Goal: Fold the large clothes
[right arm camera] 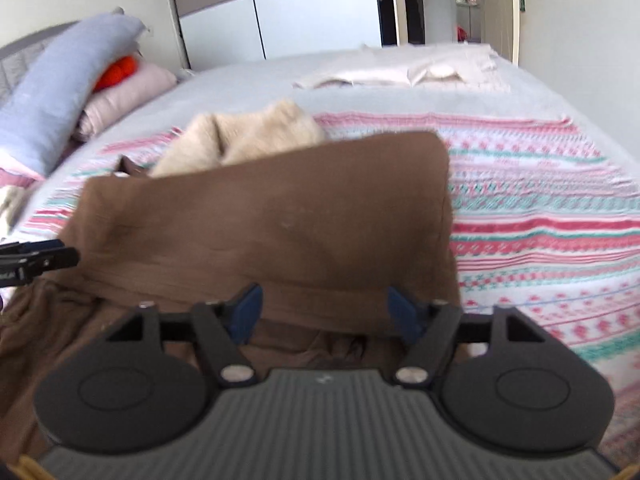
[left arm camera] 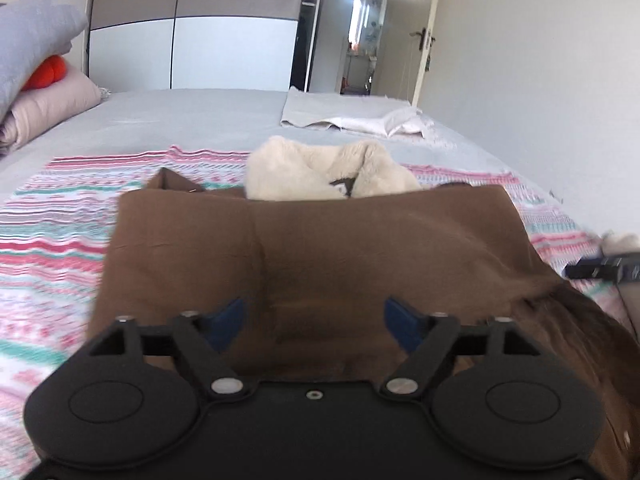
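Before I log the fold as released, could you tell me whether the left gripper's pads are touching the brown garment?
Apart. In the left wrist view the left gripper stands open, its blue pads spread wide above the brown garment, gripping no cloth.

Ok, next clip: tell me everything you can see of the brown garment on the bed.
The brown garment looks like a soft, matte coat with a cream fleecy collar showing beyond its far edge. Its lower part is folded up over the body into a broad, roughly rectangular panel, with looser bunched cloth nearer the cameras. It lies flat on the striped pink-and-teal blanket. The left claw and the right claw hang open over its near edge, gripping nothing.
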{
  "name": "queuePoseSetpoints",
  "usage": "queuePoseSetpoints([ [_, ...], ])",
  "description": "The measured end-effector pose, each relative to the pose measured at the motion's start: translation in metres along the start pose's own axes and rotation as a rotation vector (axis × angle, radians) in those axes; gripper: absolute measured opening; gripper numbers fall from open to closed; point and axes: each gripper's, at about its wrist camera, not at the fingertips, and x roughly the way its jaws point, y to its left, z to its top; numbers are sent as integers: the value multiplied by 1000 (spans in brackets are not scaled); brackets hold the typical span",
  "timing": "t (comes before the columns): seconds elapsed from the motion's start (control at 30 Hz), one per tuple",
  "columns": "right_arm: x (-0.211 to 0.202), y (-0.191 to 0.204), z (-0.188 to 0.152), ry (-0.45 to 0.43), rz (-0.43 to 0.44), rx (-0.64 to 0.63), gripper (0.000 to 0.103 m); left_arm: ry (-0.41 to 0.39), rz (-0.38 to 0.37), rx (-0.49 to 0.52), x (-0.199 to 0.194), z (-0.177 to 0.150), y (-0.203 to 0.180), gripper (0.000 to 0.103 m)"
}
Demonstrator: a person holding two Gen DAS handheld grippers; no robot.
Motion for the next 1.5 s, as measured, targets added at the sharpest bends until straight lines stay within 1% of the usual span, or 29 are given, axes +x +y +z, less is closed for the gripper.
queuePoseSetpoints([
  [0.1,-32,7,-3,11,-9,-21,88,28,7,-3,-38,-6,15,87],
  [0.17,-51,9,-10,20,-15,-40,91,37,16,-8,-59,-12,25,93],
  [0.23,-68,12,-20,29,-19,-45,94,45,30,-12,-84,-22,33,96],
  [0.3,-84,13,-29,41,-7,-40,97,57,20,-16,-106,-33,40,98],
  [0.37,-99,15,-40,53,17,-35,99,70,11,-21,-126,-43,47,102],
  [0.47,-120,16,-56,78,46,-40,102,96,10,-35,-149,-60,56,103],
  [0.6,-141,14,-77,132,58,-39,102,141,-2,-47,-173,-81,67,103],
  [0.67,-150,10,-89,168,55,-24,102,177,-19,-48,-181,-92,73,103],
  [0.7,-153,6,-95,186,55,-12,102,210,-30,-45,-184,-98,76,103],
  [0.77,-158,-2,-110,222,63,20,102,294,-65,-26,-187,-111,81,103],
  [0.87,-164,-21,-130,270,93,102,103,367,-101,-46,-189,-129,96,103],
  [0.93,-167,-35,-141,278,102,166,103,406,-134,-107,-189,-140,109,103],
  [1.07,-171,-65,-161,275,139,327,103,463,-215,-271,-184,-157,134,103],
  [1.17,-168,-82,-175,277,207,433,103,495,-246,-370,-178,-166,147,103],
  [1.27,-161,-89,-188,283,277,489,102,550,-264,-428,-169,-175,153,102],
  [1.43,-160,-95,-201,235,320,513,103,633,-266,-457,-158,-186,151,100],
  [1.5,-162,-97,-204,223,339,511,101,663,-267,-456,-153,-190,148,99],
])
